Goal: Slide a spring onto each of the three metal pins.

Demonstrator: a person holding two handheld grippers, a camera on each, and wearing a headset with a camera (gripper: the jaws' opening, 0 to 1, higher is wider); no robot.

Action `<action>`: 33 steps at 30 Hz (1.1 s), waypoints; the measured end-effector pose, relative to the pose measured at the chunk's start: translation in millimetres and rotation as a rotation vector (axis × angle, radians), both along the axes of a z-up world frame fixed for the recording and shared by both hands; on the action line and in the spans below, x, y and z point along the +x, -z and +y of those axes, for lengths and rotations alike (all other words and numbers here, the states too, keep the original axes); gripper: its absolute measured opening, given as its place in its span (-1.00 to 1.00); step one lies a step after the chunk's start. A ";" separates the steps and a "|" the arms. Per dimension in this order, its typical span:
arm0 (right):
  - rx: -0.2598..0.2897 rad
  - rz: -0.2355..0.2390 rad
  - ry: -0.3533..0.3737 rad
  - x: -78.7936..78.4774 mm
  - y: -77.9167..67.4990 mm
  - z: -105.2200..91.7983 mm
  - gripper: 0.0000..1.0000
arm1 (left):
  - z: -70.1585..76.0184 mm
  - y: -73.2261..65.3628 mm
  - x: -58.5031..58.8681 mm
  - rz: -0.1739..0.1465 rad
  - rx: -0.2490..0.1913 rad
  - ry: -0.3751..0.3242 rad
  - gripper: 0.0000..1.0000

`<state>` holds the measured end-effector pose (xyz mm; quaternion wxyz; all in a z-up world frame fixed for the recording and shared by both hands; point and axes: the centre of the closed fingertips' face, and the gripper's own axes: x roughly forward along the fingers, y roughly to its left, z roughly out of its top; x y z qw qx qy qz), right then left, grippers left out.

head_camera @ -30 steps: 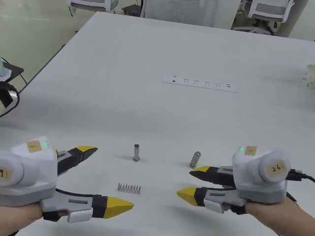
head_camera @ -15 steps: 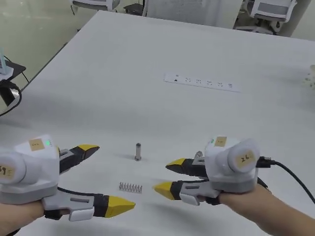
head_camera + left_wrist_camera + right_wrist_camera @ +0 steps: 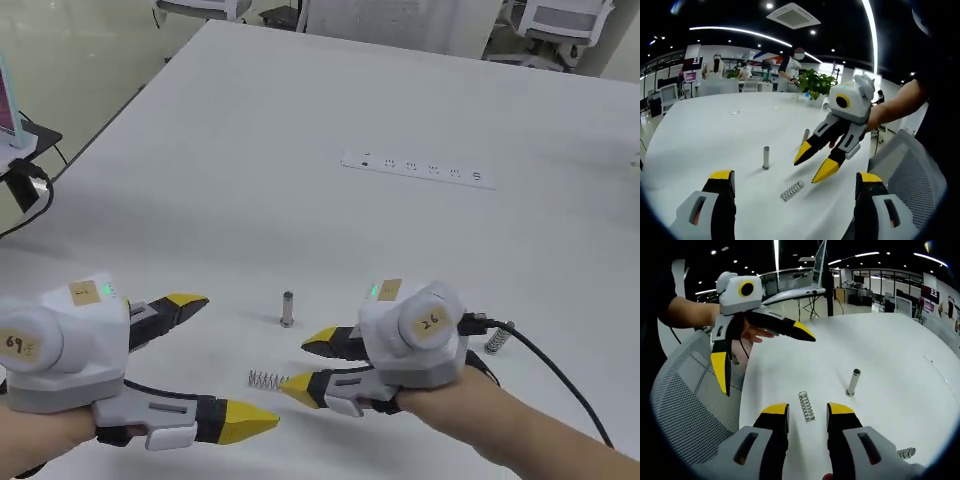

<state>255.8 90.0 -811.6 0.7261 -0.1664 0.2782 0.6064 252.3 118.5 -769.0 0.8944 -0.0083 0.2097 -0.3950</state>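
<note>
On the near part of the table (image 3: 300, 150), the right gripper (image 3: 296, 366) has swung left since 1 second ago, away from the sprung pin (image 3: 497, 340), which now stands off to its right. 1 loose spring (image 3: 806, 405) lies flat just ahead of its tips, in line with the gap between them, untouched. Just beyond stands the bare pin (image 3: 288, 308), upright. Its jaws are partly open and empty. At the spring's other side, the left gripper (image 3: 237, 362) is spread wide, also empty.

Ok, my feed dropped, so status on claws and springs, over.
Left claw open, empty. Right claw open, aimed at loose spring, not gripped. Pin upright, bare. Nothing in between.
</note>
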 end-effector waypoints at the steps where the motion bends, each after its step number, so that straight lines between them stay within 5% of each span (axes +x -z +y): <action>1: -0.007 -0.002 -0.007 -0.8 1.3 1.6 -0.43 | 0.2 0.0 0.2 0.000 -0.001 -0.001 0.95; 22: -0.181 -0.069 -0.114 -4.4 40.4 7.5 -0.72 | -0.9 0.6 -0.9 0.011 0.005 0.004 0.94; 33: -0.179 -0.115 -0.149 -6.0 38.4 2.8 -0.84 | -1.6 1.8 -3.8 0.018 0.008 0.007 0.93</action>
